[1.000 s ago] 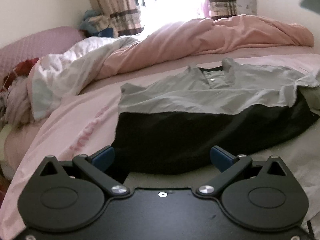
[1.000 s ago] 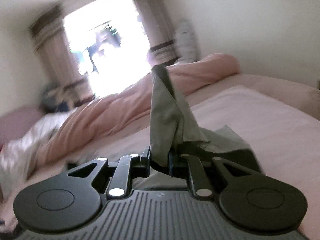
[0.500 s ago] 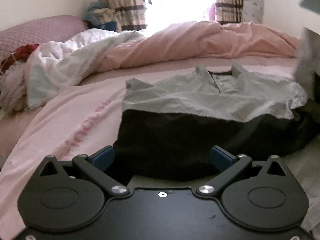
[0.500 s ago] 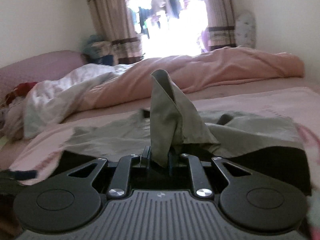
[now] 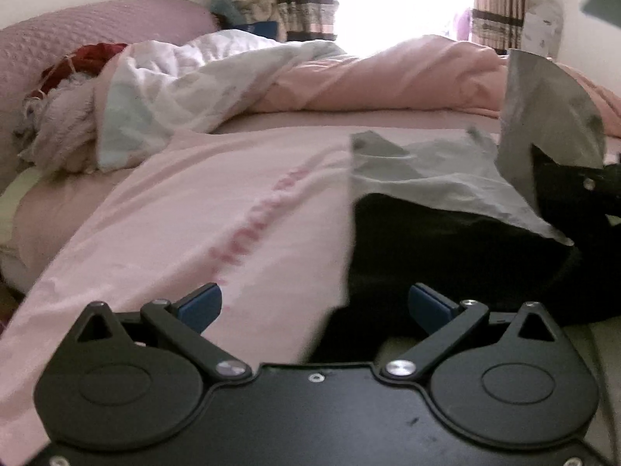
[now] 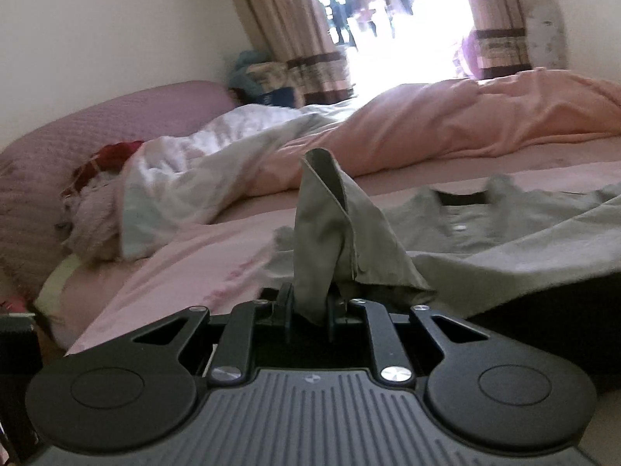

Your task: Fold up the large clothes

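Right wrist view: right gripper [image 6: 308,310] pinching grey sleeve [image 6: 324,229], lifted to fold across shirt [image 6: 504,240] at 3 o'clock. Left gripper [image 5: 315,306] wide, holding nothing.

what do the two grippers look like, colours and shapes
The left gripper is black, with blue finger pads, round hubs, silver pivot screws and a smooth plate. The right gripper is black too, with dark fingers, similar hubs and a grey ribbed plate. No cables show.
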The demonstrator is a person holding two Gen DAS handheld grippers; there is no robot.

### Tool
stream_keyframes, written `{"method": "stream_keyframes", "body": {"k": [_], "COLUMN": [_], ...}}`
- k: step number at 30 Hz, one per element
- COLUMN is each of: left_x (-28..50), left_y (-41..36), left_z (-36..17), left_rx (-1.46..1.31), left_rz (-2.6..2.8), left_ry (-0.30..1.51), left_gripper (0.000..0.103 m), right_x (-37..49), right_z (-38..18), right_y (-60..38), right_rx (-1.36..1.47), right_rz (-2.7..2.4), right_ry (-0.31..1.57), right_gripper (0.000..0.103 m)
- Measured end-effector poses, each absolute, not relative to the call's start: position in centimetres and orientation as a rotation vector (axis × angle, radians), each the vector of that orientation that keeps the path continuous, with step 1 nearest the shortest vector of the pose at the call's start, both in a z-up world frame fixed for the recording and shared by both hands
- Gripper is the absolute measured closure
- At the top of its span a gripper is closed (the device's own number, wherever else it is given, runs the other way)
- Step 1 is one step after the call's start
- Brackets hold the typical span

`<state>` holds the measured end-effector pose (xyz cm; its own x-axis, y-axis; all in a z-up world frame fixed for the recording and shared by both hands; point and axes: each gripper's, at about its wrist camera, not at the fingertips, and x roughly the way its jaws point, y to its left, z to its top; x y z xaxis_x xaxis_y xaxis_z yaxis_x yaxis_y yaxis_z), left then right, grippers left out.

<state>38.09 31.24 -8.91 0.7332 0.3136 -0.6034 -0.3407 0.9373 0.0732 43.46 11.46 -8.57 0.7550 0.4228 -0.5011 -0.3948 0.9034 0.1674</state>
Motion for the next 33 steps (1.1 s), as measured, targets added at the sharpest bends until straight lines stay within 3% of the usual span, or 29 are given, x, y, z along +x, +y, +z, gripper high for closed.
{"method": "stream_keyframes", "body": {"k": [7, 8, 11, 14, 17, 22, 25, 30, 33], "left_x": [37.8, 37.9, 38.3, 38.7, 38.5, 37.5, 37.5, 39.4, 40.3], "left_y": [34.0, 34.1, 34.0, 33.8, 33.5, 32.0, 31.3, 30.7, 30.6], "left_z": [-9.5, -9.6, -10.0, -10.3, -9.8, -8.2, -7.8, -9.0, -9.6], "left_rx": [-0.120, -0.122, -0.103, -0.097, -0.142, -0.166, -0.152, -0.161, -0.159], "left_rz": [0.380, 0.378, 0.395, 0.404, 0.385, 0.339, 0.305, 0.303, 0.326], "left_ry": [0.677, 0.682, 0.704, 0.718, 0.695, 0.601, 0.574, 0.617, 0.641], "left_gripper": [0.000, 0.000, 0.000, 0.000, 0.000, 0.000, 0.000, 0.000, 0.000], "right_x": [44.4, 44.4, 45.3, 45.6, 43.7, 41.5, 43.0, 46.0, 45.7], "right_z": [-12.5, -13.1, -14.4, -14.1, -11.7, -9.2, -10.4, -16.0, -14.8], "right_y": [14.8, 15.2, 16.2, 15.6, 13.0, 9.1, 8.6, 8.5, 7.5], "right_rx": [-0.004, -0.024, -0.041, 0.003, 0.059, 0.104, 0.079, 0.036, 0.083], "right_rz": [0.422, 0.417, 0.443, 0.463, 0.505, 0.464, 0.398, 0.307, 0.344], "right_ry": [0.614, 0.618, 0.677, 0.714, 0.612, 0.477, 0.571, 0.723, 0.742], "right_gripper": [0.083, 0.079, 0.054, 0.053, 0.053, 0.055, 0.078, 0.086, 0.087]}}
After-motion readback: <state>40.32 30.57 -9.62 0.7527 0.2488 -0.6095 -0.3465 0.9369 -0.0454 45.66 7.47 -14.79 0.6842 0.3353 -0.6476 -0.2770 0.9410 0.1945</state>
